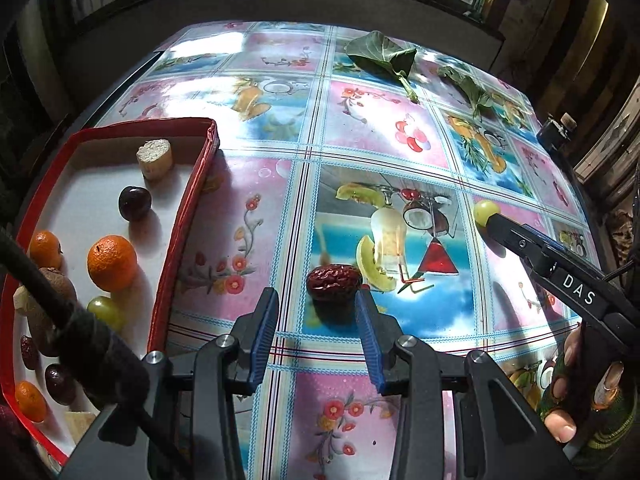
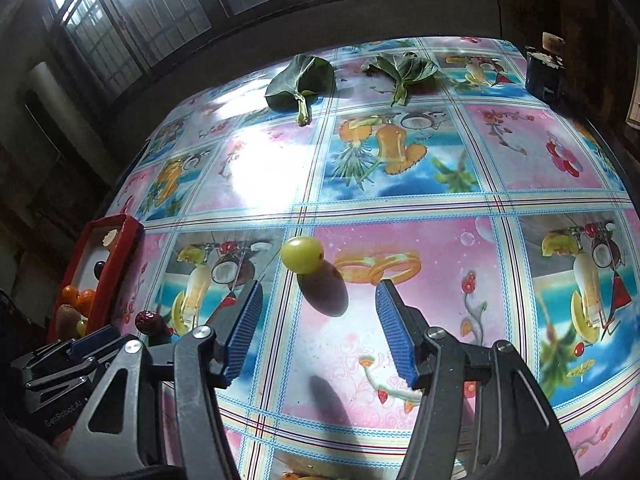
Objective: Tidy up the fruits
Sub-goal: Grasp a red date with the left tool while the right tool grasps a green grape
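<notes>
A wrinkled red date [image 1: 334, 282] lies on the patterned tablecloth just ahead of my open left gripper [image 1: 317, 300], near its right fingertip. A green grape [image 2: 302, 255] lies on the cloth just ahead of my open right gripper [image 2: 318, 294], a little left of centre; it also shows in the left wrist view [image 1: 485, 212] beside the right gripper's finger [image 1: 520, 240]. A red-rimmed white tray [image 1: 182, 208] at the left holds oranges [image 1: 112, 263], dark plums [image 1: 135, 203], a green grape [image 1: 105, 310], a kiwi and dates. The date also shows in the right wrist view [image 2: 149, 321].
Two green leaves [image 2: 300, 80] [image 2: 402, 70] lie at the table's far edge below the window. A dark small container [image 2: 542, 72] stands at the far right corner. A piece of bread [image 1: 155, 158] sits in the tray's far end. The tray also shows far left in the right wrist view [image 2: 116, 264].
</notes>
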The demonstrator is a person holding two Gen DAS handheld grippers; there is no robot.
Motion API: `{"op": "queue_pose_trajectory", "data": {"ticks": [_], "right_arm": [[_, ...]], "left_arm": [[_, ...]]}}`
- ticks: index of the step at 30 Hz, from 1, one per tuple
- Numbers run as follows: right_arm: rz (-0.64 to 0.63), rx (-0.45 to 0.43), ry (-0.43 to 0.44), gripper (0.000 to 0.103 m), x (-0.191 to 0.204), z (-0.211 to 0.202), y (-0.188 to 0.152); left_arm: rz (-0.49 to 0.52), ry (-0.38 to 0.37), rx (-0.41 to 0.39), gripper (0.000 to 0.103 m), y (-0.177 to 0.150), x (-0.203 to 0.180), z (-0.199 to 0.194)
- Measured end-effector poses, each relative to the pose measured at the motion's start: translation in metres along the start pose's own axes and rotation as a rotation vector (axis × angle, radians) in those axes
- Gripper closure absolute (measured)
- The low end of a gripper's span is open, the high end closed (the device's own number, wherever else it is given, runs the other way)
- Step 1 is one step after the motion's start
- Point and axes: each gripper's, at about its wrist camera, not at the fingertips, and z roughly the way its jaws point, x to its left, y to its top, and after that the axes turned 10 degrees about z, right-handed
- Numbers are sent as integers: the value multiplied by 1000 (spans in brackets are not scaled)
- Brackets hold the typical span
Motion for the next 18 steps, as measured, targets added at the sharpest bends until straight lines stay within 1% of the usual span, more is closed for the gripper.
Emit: {"op": "queue_pose_trajectory", "data": {"ticks": [6,8,11,12,13,14,15,16,18], "right_arm": [[-65,-19,-57,44,17,13,6],[-89,-16,-84,47,22,19,6],[-118,-2,-119,51,28,29,5],[-134,-20,-138,53,30,29,4],[-143,-22,-153,57,31,30,3],[-149,-29,-157,60,32,30,3],[-151,-32,-155,73,32,29,2],[-147,-29,-150,76,31,28,2],[-132,-23,-129,76,29,23,0]], "left_arm": [[13,-15,10,64,4,-4,8],[20,-23,17,64,5,-7,12],[41,9,14,65,7,-12,17],[47,16,15,65,7,-13,18],[51,24,12,66,8,-14,18],[54,32,9,71,9,-14,19],[57,36,8,71,8,-15,19],[59,42,8,71,8,-15,18],[60,51,9,71,4,-16,15]]}}
